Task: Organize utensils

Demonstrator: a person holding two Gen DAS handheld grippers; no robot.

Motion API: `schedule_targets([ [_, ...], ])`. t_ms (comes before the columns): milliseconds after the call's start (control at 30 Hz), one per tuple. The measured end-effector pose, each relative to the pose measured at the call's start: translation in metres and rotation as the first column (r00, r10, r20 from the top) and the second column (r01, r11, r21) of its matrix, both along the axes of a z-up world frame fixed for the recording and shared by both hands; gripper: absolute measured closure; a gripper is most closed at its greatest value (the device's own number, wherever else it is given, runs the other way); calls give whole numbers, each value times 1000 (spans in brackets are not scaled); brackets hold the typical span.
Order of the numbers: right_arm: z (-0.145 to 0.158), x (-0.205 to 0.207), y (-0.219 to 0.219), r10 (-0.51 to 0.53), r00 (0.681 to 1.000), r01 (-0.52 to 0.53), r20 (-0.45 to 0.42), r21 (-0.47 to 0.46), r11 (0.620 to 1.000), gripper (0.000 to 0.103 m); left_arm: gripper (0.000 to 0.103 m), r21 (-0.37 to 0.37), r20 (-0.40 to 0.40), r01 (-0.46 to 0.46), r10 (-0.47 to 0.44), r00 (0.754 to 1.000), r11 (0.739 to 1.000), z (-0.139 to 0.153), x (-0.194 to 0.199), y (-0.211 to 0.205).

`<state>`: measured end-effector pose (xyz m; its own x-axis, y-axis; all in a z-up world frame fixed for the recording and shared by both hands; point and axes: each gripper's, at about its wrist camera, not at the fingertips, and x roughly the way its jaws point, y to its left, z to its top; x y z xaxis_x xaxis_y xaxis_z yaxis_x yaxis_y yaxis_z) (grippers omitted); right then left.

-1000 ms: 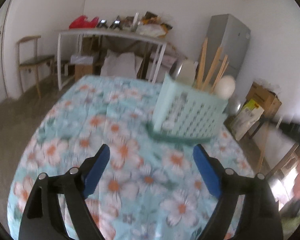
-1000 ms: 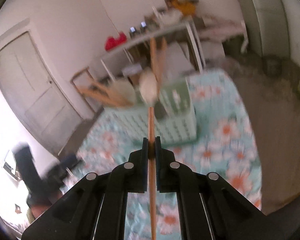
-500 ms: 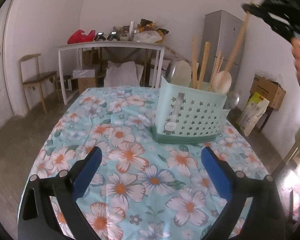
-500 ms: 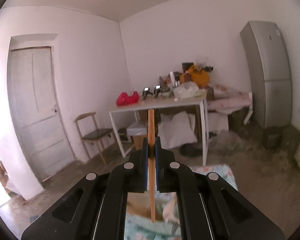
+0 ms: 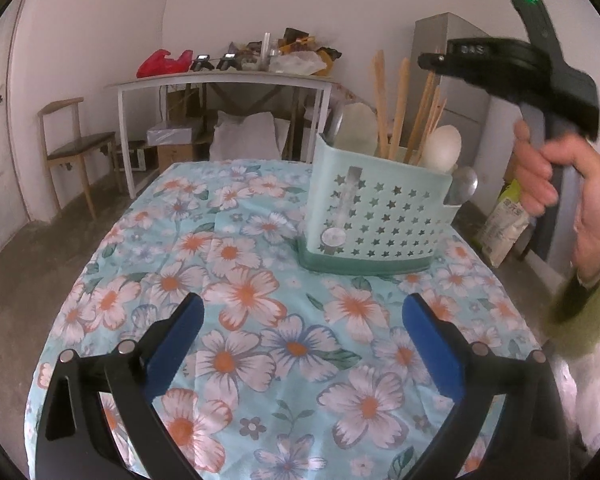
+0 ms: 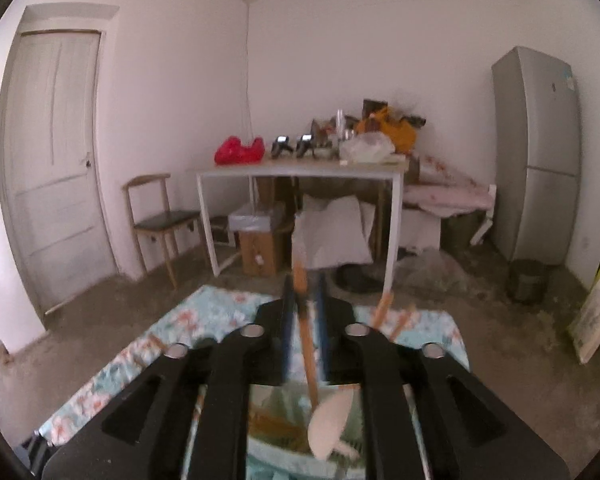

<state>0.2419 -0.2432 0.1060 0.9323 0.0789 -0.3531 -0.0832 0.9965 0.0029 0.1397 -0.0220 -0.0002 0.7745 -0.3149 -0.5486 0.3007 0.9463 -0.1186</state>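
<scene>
Wooden utensil handle [image 6: 305,336] stands near-upright between your right hand-held gripper [image 6: 303,320] pads, jaws just opening and seemingly clear of it, directly above the mint caddy [image 5: 374,216] on the floral surface [image 5: 236,320]; your left hand-held gripper [image 5: 302,340] gapes empty, nearer you.

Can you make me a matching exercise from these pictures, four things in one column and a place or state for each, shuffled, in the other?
Things:
1. left gripper
2. right gripper
3. green basket
4. red bag

Places or states:
A. on the white table at the back wall
B. jaws wide apart over the flowered cloth, nothing between them
C. stands on the flowered cloth, full of utensils
D. jaws have just been opening, a wooden handle still between them, above the basket

Pairs: 1-B, 2-D, 3-C, 4-A
</scene>
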Motion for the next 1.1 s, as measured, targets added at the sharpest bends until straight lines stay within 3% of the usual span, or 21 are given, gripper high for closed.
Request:
schedule_targets([
  [33, 2, -7, -3, 0, 1000, 0, 16, 8, 1000, 66, 6, 7, 4, -6, 6, 1000, 1000, 0, 0, 0],
  [300, 29, -71, -32, -30, 996, 23, 82, 89, 996, 36, 6, 23, 17, -90, 90, 996, 996, 10, 0, 3],
  [400, 16, -92, -33, -54, 998, 51, 36, 83, 995, 25, 6, 49, 22, -143, 142, 990, 989, 15, 0, 3],
  [533, -23, -110, -18, -128, 988, 128, -83, -1, 992, 14, 6, 94, 21, -189, 187, 982, 978, 21, 0, 2],
  [633, -53, -118, -8, -189, 968, 185, -165, -44, 982, 8, 6, 119, -1, -194, 196, 981, 974, 22, 0, -1],
  [800, -83, -118, 0, -283, 921, 265, -267, -103, 959, 8, 6, 201, -10, -248, 255, 967, 948, 19, 3, -4],
  [967, -93, -126, -1, -355, 889, 329, -289, -137, 934, 8, 6, 245, 8, -310, 318, 948, 919, 21, 3, 0],
  [1100, -94, -119, -6, -394, 870, 360, -296, -164, 918, 8, 6, 231, -12, -344, 356, 934, 910, 18, 7, 9],
])
